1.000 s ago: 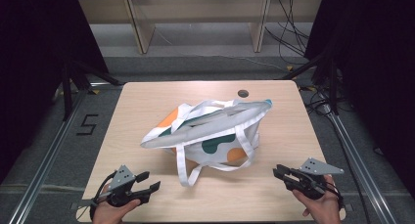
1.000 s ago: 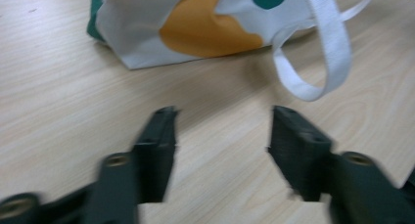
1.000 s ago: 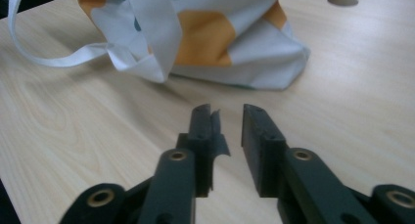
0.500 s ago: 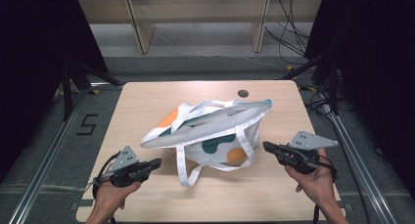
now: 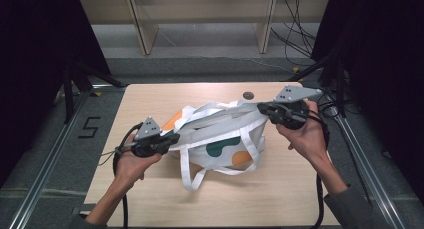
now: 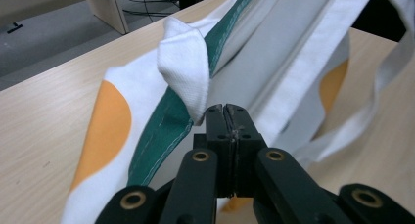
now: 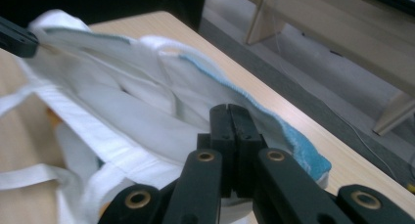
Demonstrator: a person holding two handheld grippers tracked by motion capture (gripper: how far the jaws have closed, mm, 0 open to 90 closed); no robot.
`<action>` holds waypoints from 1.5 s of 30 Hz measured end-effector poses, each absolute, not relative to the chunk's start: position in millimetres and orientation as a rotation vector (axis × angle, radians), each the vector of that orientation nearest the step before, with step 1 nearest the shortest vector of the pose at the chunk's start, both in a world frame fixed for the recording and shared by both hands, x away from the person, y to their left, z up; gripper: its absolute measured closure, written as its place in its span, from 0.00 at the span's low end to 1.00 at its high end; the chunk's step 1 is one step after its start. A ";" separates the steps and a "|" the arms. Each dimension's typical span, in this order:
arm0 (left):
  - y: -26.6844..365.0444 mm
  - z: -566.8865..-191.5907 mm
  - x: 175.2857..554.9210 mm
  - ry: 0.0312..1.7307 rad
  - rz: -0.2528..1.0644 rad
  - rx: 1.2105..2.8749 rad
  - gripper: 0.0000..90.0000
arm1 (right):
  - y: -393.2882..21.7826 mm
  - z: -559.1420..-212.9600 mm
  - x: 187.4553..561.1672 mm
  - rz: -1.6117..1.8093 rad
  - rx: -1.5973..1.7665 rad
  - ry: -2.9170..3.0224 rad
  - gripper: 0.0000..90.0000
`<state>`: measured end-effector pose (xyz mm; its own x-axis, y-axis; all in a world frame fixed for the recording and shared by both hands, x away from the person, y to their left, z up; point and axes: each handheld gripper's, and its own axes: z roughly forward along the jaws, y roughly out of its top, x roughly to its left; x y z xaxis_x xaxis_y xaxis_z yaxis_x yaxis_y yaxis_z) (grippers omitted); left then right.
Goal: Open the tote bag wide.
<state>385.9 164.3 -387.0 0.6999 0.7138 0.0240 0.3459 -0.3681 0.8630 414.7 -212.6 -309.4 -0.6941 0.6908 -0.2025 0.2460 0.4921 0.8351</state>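
Note:
A white tote bag point(image 5: 220, 139) with orange and green patches lies mid-table, its long straps point(image 5: 187, 171) trailing toward the near edge. My left gripper point(image 5: 172, 139) is shut on the bag's left rim end. In the left gripper view its jaws point(image 6: 226, 108) are pressed together beside a fold of white cloth point(image 6: 183, 62) and the green-trimmed rim. My right gripper point(image 5: 263, 108) is shut on the rim's right end. In the right gripper view its jaws point(image 7: 230, 108) meet in the white fabric point(image 7: 122, 111). The rim is drawn between the two grippers.
The wooden table point(image 5: 280, 199) has a small dark round spot point(image 5: 248, 95) near its far edge. Light wooden shelf legs point(image 5: 142, 34) and cables point(image 5: 295, 34) lie beyond the table. A "5" mark point(image 5: 90, 126) is on the floor at left, beside metal rails.
Both grippers left the table's near edge, moved forward to opposite ends of the bag and shut on its rim. The bag's rim is now pulled out between them.

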 end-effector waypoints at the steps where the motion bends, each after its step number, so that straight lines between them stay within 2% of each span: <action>1: 164.3 -387.0 385.9 0.815 0.499 1.979 0.98 | -212.9 -309.3 419.0 1.077 0.777 2.217 1.00; 4: 166.2 -388.8 418.4 0.883 0.565 1.980 0.98 | -213.5 -319.9 439.8 0.954 0.813 2.245 1.00; 7: 173.5 -392.9 437.2 0.941 0.563 1.955 0.99 | -216.3 -331.3 451.9 0.893 0.890 2.289 1.00; 8: 180.4 -399.5 456.1 1.005 0.553 1.915 0.99 | -221.5 -349.8 467.5 0.858 0.959 2.309 1.00; 11: 186.7 -409.0 472.3 1.045 0.513 1.895 0.99 | -226.2 -365.7 479.4 0.841 1.010 2.341 1.00; 12: 187.3 -422.6 484.7 1.082 0.526 1.939 0.99 | -226.9 -387.3 490.3 0.802 1.083 2.383 1.00; 13: 187.3 -422.6 484.7 1.082 0.526 1.939 0.99 | -226.9 -387.3 490.3 0.802 1.083 2.383 1.00; 14: 190.5 -431.0 490.2 1.089 0.588 2.049 0.99 | -227.6 -399.3 496.4 0.774 1.088 2.393 1.00; 15: 191.1 -439.7 493.9 1.107 0.551 2.014 0.99 | -229.1 -414.2 502.1 0.760 1.105 2.412 1.00; 16: 196.9 -450.5 498.0 1.149 0.448 1.987 0.99 | -229.3 -421.8 503.6 0.789 1.160 2.414 1.00; 18: 201.8 -462.9 501.4 1.170 0.374 1.964 1.00 | -232.9 -447.2 508.0 0.843 1.212 2.467 1.00; 19: 199.9 -468.2 501.6 1.184 0.370 1.921 1.00 | -232.9 -447.2 508.0 0.843 1.212 2.467 1.00; 21: 200.1 -464.1 500.0 1.164 0.402 1.996 1.00 | -229.6 -456.5 507.3 0.825 1.212 2.467 1.00; 25: 196.9 -444.9 493.4 1.143 0.413 1.970 0.99 | -224.4 -430.9 503.1 0.773 1.180 2.433 1.00; 26: 193.2 -440.4 491.6 1.138 0.413 1.935 0.99 | -221.1 -413.3 500.4 0.854 1.135 2.412 1.00; 28: 183.8 -430.1 490.2 1.092 0.410 1.926 0.99 | -216.1 -404.7 500.2 0.949 1.103 2.401 1.00; 30: 161.7 -418.0 488.3 1.025 0.349 1.910 0.98 | -193.9 -385.6 501.4 1.073 1.025 2.399 1.00; 34: 137.1 -415.2 488.1 0.963 0.309 1.967 0.97 | -171.3 -387.4 510.3 1.056 1.020 2.437 1.00; 38: 120.1 -422.2 492.2 0.943 0.264 2.013 0.98 | -159.5 -405.1 526.1 1.005 1.048 2.475 1.00; 43: 117.7 -432.8 502.1 0.995 0.210 2.022 0.98 | -167.4 -404.3 500.6 0.959 1.043 2.596 1.00; 44: 115.0 -434.2 504.7 1.008 0.198 2.028 0.99 | -173.9 -409.1 477.6 0.971 1.018 2.634 1.00; 45: 115.0 -434.2 504.7 1.008 0.198 2.028 0.99 | -173.9 -409.1 477.6 0.971 1.018 2.634 1.00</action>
